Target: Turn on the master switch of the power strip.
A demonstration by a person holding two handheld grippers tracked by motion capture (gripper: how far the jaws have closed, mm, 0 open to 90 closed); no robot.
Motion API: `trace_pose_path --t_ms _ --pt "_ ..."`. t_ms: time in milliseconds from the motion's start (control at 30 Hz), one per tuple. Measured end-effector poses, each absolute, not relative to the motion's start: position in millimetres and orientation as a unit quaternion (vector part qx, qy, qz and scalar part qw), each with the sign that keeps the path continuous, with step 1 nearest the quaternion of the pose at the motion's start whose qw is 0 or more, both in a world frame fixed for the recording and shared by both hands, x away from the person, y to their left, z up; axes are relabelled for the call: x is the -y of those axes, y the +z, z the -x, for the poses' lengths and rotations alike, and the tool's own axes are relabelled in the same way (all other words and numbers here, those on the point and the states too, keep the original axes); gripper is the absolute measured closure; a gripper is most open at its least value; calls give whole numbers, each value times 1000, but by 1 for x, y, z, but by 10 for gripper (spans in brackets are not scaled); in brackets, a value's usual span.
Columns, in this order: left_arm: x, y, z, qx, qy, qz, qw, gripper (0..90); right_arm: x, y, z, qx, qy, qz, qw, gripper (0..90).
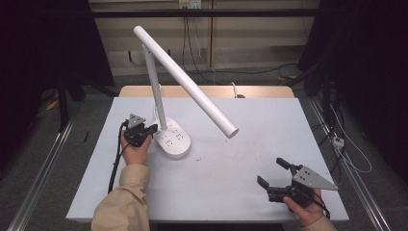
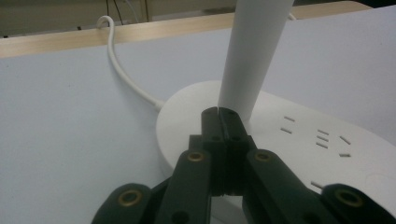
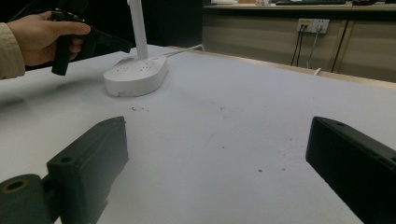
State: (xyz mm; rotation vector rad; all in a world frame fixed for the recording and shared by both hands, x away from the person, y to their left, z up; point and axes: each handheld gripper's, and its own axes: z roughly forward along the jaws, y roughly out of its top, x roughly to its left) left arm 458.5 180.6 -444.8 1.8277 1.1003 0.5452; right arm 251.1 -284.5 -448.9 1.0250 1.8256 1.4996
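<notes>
White desk lamp (image 1: 171,137) placed at table (image 1: 250,159) ten o'clock, arm raised. Left gripper (image 1: 142,131) closed, empty, tips held at base beside post; press judged underway. Right gripper (image 1: 276,174) wide open, empty, parked at five o'clock.

Lab: black curtains (image 1: 43,43), metal frame rails (image 1: 41,178).
</notes>
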Motion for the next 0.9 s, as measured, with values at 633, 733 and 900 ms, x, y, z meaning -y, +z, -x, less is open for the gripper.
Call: trace_pose_path --t_ms 633,733,900 --pt "-177 -452 -461 -444 219 -747 444 900 286 -449 -251 -679 560 -383 279 52" --pt "-176 -452 -461 -443 223 -748 441 900 286 -449 -251 -679 560 -383 280 52" --pt "-175 -452 -461 -443 224 -749 440 900 285 -449 -250 -681 560 -380 280 52"
